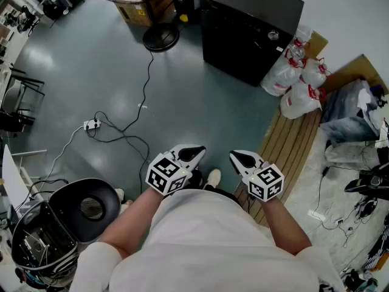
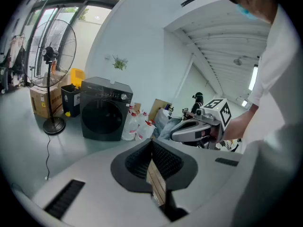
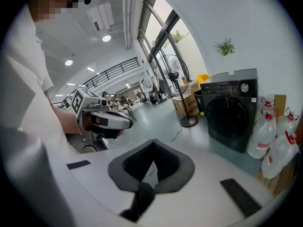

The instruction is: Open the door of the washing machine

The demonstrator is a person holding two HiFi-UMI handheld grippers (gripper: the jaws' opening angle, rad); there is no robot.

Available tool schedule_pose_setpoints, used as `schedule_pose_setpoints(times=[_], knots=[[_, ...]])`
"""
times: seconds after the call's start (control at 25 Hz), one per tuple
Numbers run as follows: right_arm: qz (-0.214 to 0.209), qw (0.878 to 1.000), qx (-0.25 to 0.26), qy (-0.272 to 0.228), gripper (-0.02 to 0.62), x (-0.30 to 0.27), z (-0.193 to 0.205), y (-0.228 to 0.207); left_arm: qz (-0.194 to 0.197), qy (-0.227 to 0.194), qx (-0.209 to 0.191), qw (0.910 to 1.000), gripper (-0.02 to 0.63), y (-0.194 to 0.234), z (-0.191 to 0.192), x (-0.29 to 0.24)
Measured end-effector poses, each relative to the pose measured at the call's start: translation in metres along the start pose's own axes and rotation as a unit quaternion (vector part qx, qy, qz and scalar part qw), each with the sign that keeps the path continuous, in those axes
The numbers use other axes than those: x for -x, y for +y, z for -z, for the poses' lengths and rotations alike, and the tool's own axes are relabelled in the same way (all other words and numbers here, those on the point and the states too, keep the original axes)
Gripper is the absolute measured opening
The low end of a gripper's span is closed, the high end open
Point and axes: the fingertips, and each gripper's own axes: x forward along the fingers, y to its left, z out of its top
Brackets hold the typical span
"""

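The black washing machine (image 1: 249,32) stands against the far wall, a few steps away, and its round dark door (image 2: 100,117) is closed. It also shows in the right gripper view as the washing machine (image 3: 232,110), seen at an angle. My left gripper (image 1: 197,151) and right gripper (image 1: 234,157) are held side by side close to the person's body, over the grey floor. Both point toward the machine. The left gripper (image 2: 151,142) has its pads together at the tips, empty. The right gripper (image 3: 152,143) is likewise shut on nothing.
A standing fan's base (image 1: 161,38) and a cardboard box (image 1: 143,2) sit left of the machine. Clear plastic jugs (image 1: 298,84) stand to its right, by wooden planks (image 1: 292,145). A cable with a power strip (image 1: 91,125) trails across the floor. A black seat (image 1: 85,205) is at lower left.
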Motion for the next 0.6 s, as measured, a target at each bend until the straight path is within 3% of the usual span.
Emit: schedule_pose_setpoints(times=[0.24,0.6], knots=[[0.009,1.000,0.010,-0.015,0.006,0.003,-0.018,-0.012,-0.013,-0.022,0.018,0.9995,0.017,0.005,-0.009,0.002],[0.042,0.999,0.011,-0.012,0.006,-0.040,-0.062,-0.051,0.021,-0.030,-0.017,0.9992,0.017,0.070,-0.061,-0.026]])
